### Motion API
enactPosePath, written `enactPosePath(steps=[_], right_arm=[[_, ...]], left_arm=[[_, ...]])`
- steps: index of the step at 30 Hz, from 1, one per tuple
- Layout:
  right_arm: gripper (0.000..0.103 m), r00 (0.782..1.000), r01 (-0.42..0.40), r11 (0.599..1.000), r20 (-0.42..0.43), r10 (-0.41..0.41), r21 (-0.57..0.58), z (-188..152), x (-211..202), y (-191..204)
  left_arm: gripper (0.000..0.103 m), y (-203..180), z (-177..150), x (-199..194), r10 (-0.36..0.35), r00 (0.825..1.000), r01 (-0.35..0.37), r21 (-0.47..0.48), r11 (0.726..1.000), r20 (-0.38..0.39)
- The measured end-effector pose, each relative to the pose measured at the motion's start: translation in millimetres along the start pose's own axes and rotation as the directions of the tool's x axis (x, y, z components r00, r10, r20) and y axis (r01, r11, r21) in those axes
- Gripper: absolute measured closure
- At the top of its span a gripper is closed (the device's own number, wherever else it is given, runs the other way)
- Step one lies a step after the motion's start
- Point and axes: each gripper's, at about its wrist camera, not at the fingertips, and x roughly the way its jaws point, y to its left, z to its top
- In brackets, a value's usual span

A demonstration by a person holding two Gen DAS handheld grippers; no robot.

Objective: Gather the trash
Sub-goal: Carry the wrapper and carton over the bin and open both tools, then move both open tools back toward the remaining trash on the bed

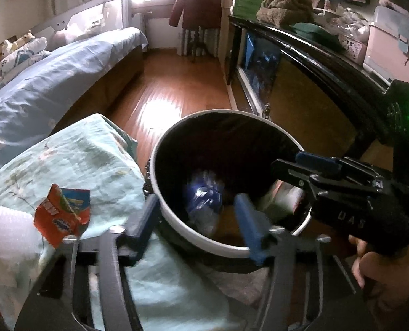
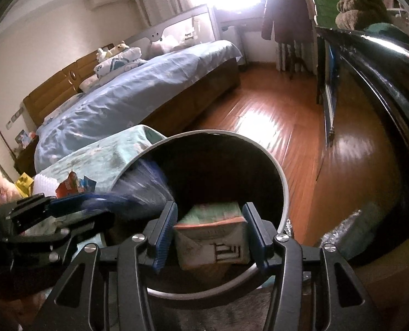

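Note:
A round bin with a white rim (image 1: 226, 248) and black inside stands on the floor. My left gripper (image 1: 197, 207) stands open over its near rim. A blue plastic bag (image 1: 204, 195) shows blurred inside the bin, clear of the pads. My right gripper (image 2: 210, 212) is shut on a small carton (image 2: 212, 237) and holds it over the bin's mouth (image 2: 284, 187). The left wrist view shows the right gripper (image 1: 284, 171) reaching in from the right. A torn red snack wrapper (image 1: 62, 215) and white ridged plastic (image 1: 5, 226) lie on a pale green cloth (image 1: 94, 160) left of the bin.
A bed with a blue cover (image 2: 138, 93) runs along the left. Wooden floor (image 2: 273, 115) stretches beyond the bin. A dark cabinet (image 1: 315, 63) piled with clutter lines the right side. A jacket (image 1: 196, 2) hangs by the bright window.

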Motion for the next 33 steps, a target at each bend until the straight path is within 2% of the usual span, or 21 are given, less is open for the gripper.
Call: enactPosePath(steps=[8,10,16,22,33], right_arm=[[0.034,1.000,-0.018,1.000,0.008,0.018,0.008,-4,-3,7],[0.027,1.000,-0.027,1.000,0.012,0.027,0.009,-6,-6,11],[0.018,0.997,-0.066,0.998,0.028,0.066,0.007,-10,-16,28],[0.014,0.993,-0.106,0.994,0.042,0.106,-0.009,-15,-25,49],[0.014,0.983,-0.184,0.979,0.003,0.185,-0.083,-30,-24,105]], left_arm=[[0.035,23,-27,-18,-0.001,1.000,0.001,-0.112,0.994,0.003],[0.034,29,-37,-24,0.010,1.000,-0.009,-0.140,0.990,0.005],[0.032,55,-67,-49,0.060,0.998,-0.053,-0.234,0.971,0.020],[0.032,82,-93,-70,0.109,0.994,-0.096,-0.310,0.946,0.023],[0.031,119,-137,-101,0.179,0.984,-0.160,-0.398,0.903,0.011]])
